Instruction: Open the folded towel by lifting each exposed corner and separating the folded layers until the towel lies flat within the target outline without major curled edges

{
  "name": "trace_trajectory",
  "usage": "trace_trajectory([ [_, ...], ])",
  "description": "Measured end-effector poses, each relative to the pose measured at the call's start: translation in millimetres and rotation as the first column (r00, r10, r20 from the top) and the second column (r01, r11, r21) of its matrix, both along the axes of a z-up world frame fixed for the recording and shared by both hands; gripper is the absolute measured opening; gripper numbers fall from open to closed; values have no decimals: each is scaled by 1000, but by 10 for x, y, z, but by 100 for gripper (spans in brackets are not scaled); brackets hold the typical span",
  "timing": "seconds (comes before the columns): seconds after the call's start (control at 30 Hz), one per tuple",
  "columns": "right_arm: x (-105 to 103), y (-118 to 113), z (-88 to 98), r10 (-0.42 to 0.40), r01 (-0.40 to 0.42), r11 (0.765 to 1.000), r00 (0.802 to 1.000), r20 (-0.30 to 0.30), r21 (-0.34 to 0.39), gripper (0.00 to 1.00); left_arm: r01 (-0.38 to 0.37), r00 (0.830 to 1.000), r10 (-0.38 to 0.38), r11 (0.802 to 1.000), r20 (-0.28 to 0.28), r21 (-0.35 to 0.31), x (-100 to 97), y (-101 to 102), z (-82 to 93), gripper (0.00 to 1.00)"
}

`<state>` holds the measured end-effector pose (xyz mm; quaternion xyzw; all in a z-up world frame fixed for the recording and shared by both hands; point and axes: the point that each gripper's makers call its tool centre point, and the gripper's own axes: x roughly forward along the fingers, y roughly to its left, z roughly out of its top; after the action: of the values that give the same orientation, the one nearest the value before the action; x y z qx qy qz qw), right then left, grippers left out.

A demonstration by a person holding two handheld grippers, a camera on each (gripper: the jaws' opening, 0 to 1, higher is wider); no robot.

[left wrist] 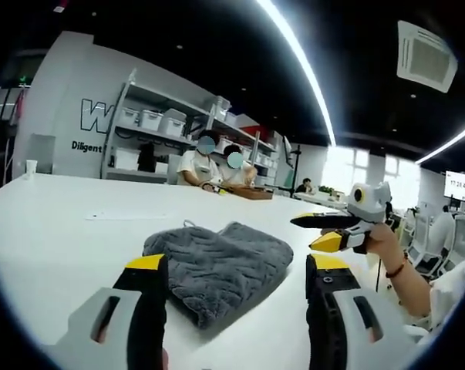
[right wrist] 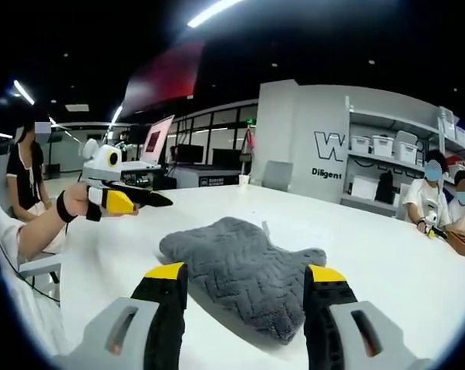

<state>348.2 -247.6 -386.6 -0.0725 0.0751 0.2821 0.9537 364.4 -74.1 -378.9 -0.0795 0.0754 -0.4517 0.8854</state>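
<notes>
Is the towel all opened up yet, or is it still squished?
Nothing looks done yet: the grey towel is folded and bunched on the white table, not flat. No target outline is visible. In hand: nothing. The left claw and the right claw are both open, apart from the cloth. Left to do: lift each corner, separate the layers and smooth it flat.

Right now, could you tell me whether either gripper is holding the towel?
No, the grey towel lies folded on the white table, with both the left gripper and right gripper open and clear of it.
</notes>
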Motion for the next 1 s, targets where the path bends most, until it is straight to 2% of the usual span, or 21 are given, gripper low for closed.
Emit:
trace_trajectory([
  [0.43,64,-52,11,-12,12,1000,1000,-10,12,58,2,1000,-2,1000,-16,7,66,-41,-40,71],
  [0.53,77,-59,17,-16,16,1000,1000,-9,8,58,-7,1000,8,999,-22,45,112,-25,-83,71],
  [0.6,86,-66,24,-18,18,1000,1000,-7,8,58,-8,1000,8,999,-6,35,112,-14,-39,71],
  [1.0,166,-72,-13,-28,27,999,999,-16,-22,57,-16,1000,16,1000,-13,24,167,0,-8,70],
])
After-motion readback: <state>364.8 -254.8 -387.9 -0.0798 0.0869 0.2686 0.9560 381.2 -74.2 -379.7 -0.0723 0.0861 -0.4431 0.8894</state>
